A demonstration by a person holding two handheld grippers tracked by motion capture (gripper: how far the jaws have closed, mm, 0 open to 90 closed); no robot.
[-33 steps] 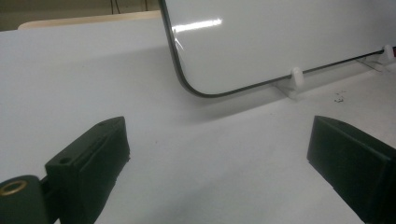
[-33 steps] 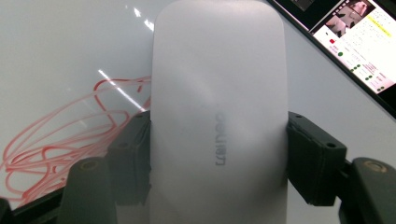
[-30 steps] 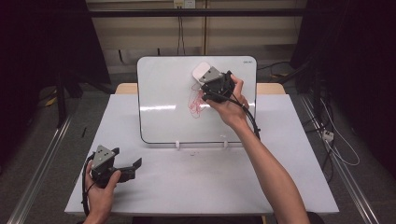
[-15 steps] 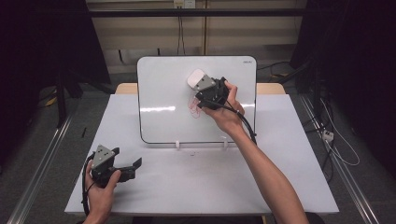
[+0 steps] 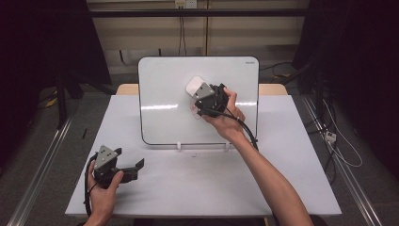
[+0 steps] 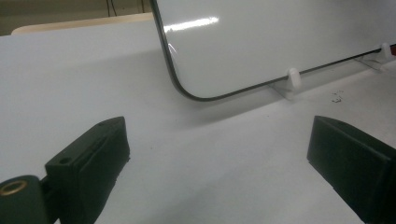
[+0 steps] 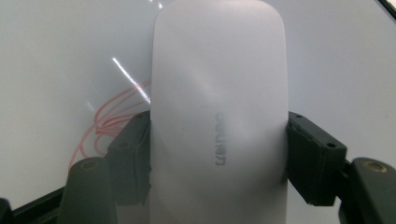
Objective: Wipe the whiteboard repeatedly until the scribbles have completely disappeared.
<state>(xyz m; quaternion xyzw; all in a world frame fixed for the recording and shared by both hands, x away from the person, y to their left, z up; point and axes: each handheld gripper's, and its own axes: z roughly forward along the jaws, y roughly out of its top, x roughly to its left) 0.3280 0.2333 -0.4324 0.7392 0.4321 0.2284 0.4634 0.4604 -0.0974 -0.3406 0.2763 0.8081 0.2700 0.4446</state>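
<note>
Board: white rectangular whiteboard with a thin dark rim (image 5: 164,127), propped upright on small white clip feet at the far middle of the pale tabletop (image 5: 282,188).
Eraser: white rounded plastic board eraser with faint grey lettering (image 7: 218,116), pressed flat on the board face, just left of centre in the upper half.
Right gripper: black two-jaw gripper in the right hand (image 5: 200,96), clamped on the eraser's two long sides, both jaw pads touching it in the right gripper view.
Marks: thin red looping pen scribble (image 7: 109,123), just beside the eraser's left edge in the right gripper view; a faint pink trace near the hand in the high view, probably the same scribble, though too small to be sure.
Change: eraser and right gripper now further left on the board than one second ago, the shift steady across the three high views.
Meaning: likely a wiping stroke under way, red marks not yet cleared.
Left gripper: black two-jaw gripper in the left hand (image 5: 129,167), resting at the near left of the tabletop, jaws spread wide with nothing between them, unmoved over the last second.
</note>
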